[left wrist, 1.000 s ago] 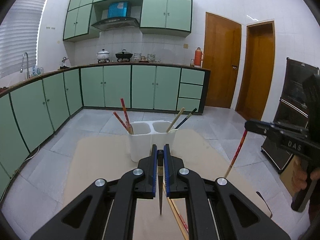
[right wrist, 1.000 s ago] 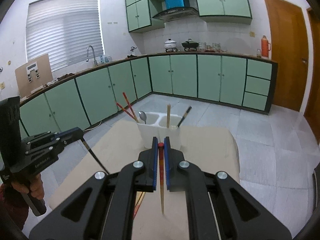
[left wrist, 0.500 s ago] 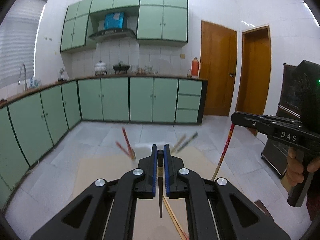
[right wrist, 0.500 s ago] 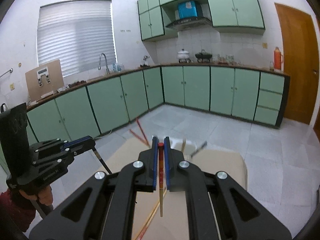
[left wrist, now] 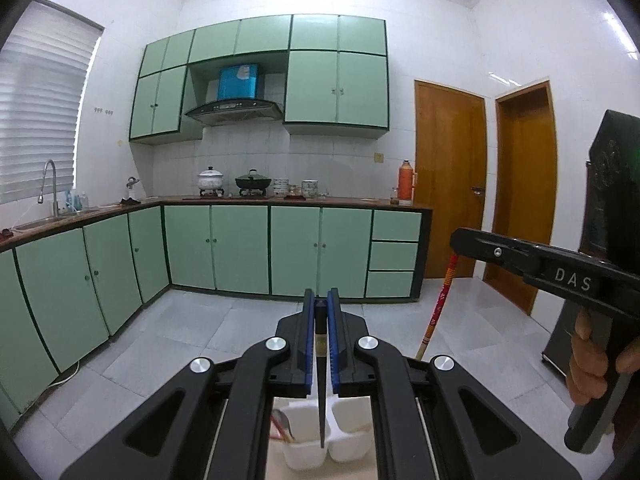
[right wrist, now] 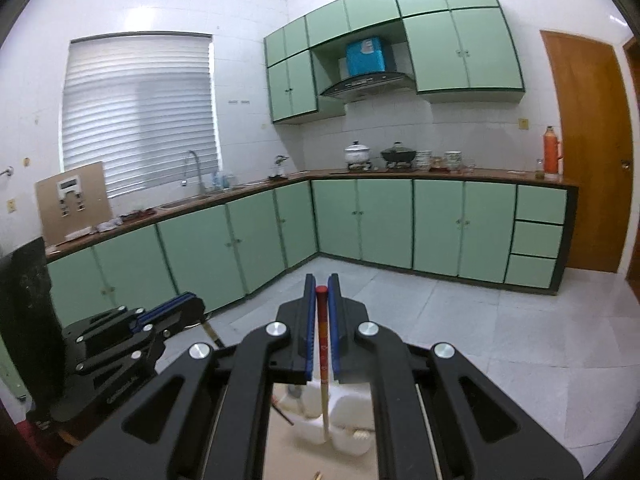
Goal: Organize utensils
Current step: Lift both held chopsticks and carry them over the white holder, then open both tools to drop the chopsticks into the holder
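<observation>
The white holder (left wrist: 316, 436) sat low on the table, below both grippers. The left gripper (left wrist: 319, 308) pinched a dark chopstick (left wrist: 321, 400), the right gripper (right wrist: 321, 296) a red chopstick (right wrist: 322, 344), both tip-down, probably for dropping in.

Both grippers are matte black plastic with blue-lined inner finger faces and round silver screws at the linkage joints. The right gripper (left wrist: 464, 240) carries white "DAS" lettering on its side, bare fingers of the right hand (left wrist: 592, 364) wrapped round its grey handle. The left gripper (right wrist: 192, 304) has faint lettering.
</observation>
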Demonstrator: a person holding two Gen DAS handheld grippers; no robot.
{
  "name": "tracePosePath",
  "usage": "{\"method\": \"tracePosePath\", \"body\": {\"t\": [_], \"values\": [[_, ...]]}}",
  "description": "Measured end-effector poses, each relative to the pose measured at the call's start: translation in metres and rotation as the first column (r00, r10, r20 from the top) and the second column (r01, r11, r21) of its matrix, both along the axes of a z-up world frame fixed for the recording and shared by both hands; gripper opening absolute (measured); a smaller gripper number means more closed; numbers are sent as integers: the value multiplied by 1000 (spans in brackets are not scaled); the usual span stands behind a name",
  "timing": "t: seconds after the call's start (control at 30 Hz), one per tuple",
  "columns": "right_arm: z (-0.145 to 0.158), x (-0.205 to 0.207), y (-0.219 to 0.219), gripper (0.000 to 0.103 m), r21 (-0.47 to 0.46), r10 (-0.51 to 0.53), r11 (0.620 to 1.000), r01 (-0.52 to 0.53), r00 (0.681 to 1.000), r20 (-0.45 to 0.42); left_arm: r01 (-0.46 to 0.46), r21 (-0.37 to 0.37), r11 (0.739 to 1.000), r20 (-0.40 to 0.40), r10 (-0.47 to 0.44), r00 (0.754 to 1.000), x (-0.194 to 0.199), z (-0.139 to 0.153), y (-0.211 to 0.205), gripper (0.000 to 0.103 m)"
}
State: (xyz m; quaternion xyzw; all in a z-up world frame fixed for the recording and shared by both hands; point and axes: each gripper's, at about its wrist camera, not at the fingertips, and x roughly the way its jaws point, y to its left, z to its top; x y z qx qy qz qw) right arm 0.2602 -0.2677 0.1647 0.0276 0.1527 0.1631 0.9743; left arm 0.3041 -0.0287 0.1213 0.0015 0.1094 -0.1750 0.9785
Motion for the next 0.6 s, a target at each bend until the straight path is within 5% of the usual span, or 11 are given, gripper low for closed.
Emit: {"method": "tracePosePath", "body": {"t": [0.27, 0.6], "values": [[-32, 54, -8, 5, 12, -52, 999, 53, 998, -46, -31, 10, 999, -17, 31, 999, 49, -27, -13, 6], [-91, 75, 1, 8, -21, -56, 998, 53, 984, -168, -27, 27, 999, -153, 31, 988, 78, -74, -8, 7]]}}
